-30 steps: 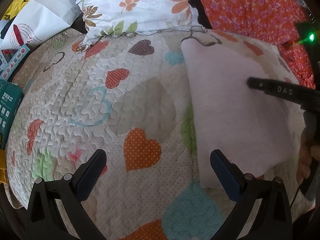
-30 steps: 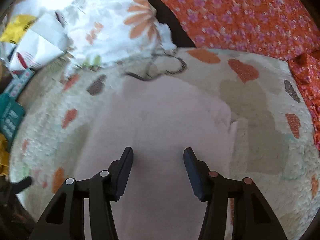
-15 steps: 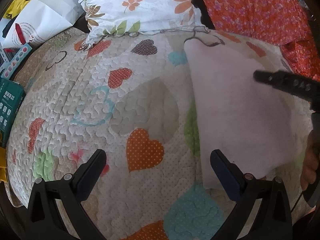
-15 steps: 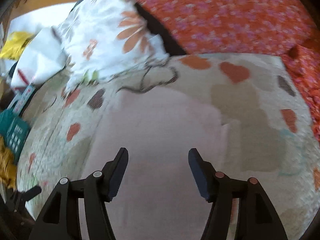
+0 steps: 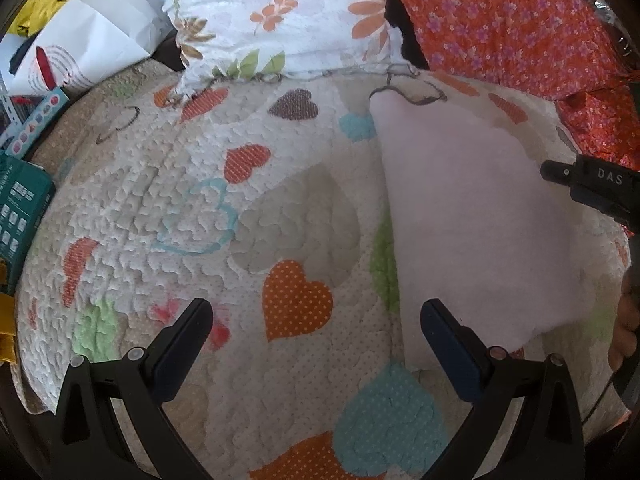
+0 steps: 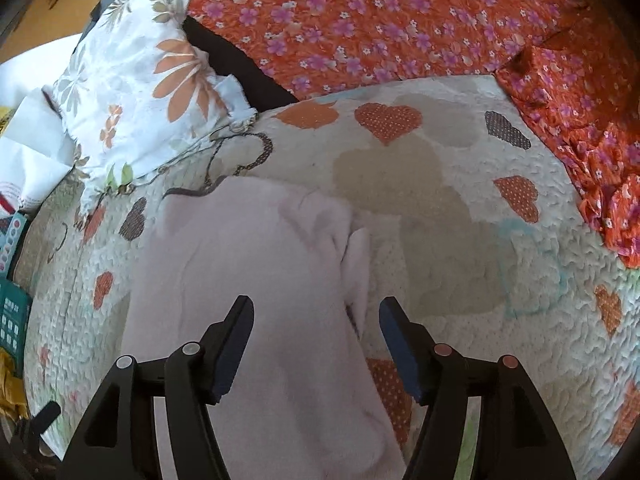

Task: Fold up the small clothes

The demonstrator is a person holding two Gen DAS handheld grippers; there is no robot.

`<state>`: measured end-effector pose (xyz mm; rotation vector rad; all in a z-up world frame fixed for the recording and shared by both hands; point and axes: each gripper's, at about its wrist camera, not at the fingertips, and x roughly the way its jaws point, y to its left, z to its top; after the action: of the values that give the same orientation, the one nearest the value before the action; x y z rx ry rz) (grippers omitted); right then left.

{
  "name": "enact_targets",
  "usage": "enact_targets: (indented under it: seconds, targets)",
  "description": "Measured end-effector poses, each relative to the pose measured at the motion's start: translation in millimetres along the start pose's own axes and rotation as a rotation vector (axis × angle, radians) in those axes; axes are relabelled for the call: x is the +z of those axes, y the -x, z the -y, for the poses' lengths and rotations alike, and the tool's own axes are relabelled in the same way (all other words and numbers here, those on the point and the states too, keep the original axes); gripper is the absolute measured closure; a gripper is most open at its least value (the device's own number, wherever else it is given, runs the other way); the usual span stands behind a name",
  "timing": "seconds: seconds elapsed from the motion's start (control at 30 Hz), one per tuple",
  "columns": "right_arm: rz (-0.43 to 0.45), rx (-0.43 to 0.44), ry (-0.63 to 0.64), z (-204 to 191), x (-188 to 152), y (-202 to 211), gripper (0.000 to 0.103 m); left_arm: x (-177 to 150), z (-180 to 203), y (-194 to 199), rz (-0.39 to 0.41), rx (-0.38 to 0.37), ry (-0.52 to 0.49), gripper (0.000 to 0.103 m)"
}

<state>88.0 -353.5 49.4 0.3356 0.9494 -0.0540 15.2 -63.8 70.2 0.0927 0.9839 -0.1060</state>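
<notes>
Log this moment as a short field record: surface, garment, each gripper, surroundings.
surface: heart-print quilt
garment: pale pink cloth, lying flat on the quilt, layered edge on its right side
left gripper: open, holding nothing, over bare quilt beside the cloth
right gripper: open, above the cloth's right edge
surroundings: floral pillow and orange flowered fabric at the far side

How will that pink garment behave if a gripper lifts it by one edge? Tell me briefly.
The pink garment would probably sag, since it lies limp with soft wrinkles along its right edge. It looks fleecy and thin, so likely light. On the textured quilt it may drag rather than slide.
</notes>
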Motion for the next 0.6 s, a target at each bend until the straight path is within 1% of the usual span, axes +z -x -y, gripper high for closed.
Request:
enact_targets:
  seconds: [0.1, 0.17, 0.2, 0.23, 0.33, 0.47, 0.6]
  targets:
    - [0.017, 0.019, 0.008, -4.4, -5.1, 15.6, 0.033, -3.7, 0.6, 21.2, 0.087, 0.042, -0.006, 0.0]
    - [0.044, 0.031, 0.007, -6.0, -9.8, 33.9, 0.033, -6.5, 0.2, 37.2, 0.149, 0.062, 0.0, 0.0]
    - [0.059, 0.037, 0.005, -6.4, -11.7, 42.8, 0.031, -7.9, -0.3, 42.8, 0.168, 0.065, 0.003, 0.0]
    - [0.083, 0.047, 0.002, -6.1, -15.7, 57.1, 0.031, -11.4, -0.7, 54.3, 0.205, 0.063, 0.009, 0.0]
    - [0.124, 0.049, -0.004, -6.7, -22.4, 85.3, 0.027, -21.5, -4.2, 74.5, 0.265, 0.074, 0.024, 0.0]
    - [0.126, 0.104, 0.005, -7.2, -30.0, 116.0, 0.024, -25.0, -2.8, 93.2, 0.296, 0.105, 0.029, 0.0]
    - [0.126, 0.06, 0.024, -3.7, -31.1, 122.0, 0.021, -12.9, 6.4, 105.2, 0.321, 0.071, 0.021, 0.0]
